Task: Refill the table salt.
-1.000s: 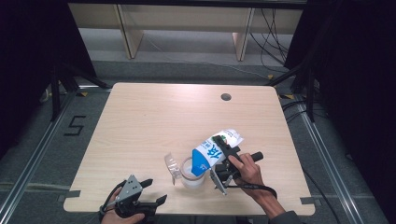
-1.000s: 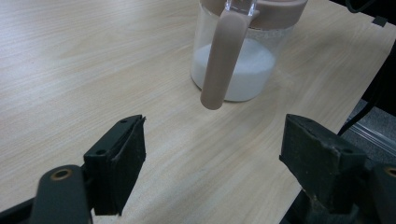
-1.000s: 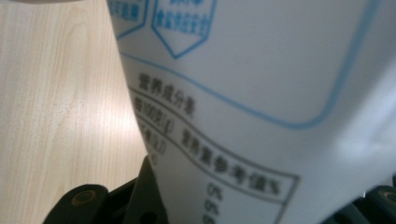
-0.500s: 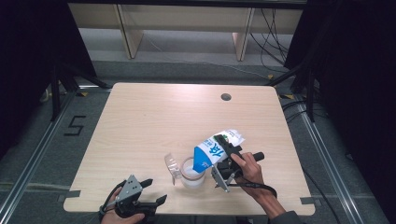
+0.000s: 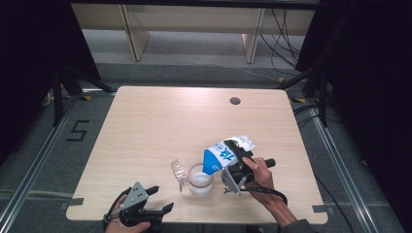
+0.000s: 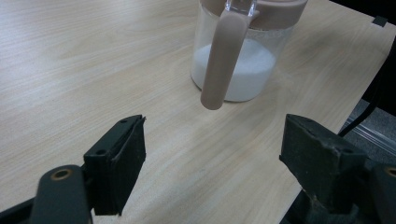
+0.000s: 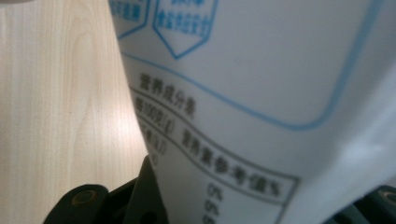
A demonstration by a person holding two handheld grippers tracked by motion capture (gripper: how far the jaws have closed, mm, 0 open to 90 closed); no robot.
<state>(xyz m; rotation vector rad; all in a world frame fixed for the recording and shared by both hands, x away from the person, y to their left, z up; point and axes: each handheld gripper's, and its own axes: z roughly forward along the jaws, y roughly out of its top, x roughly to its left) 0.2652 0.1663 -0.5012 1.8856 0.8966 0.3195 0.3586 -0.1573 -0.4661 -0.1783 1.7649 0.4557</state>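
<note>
The floor (image 5: 58,145) at nine o'clock of the table (image 5: 160,126) bears a taped "5" (image 5: 78,131). The carton (image 7: 261,93) carries small Chinese print and "0%" (image 7: 215,191).

Black two-jaw left claw (image 5: 158,200) carries a grey three-cornered plate and cable.

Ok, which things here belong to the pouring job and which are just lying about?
In the job:
- white and blue bag, tipped over the jug, held in the right gripper
- clear jug with white contents

Lying about:
- left gripper, open, idle
- table
</note>
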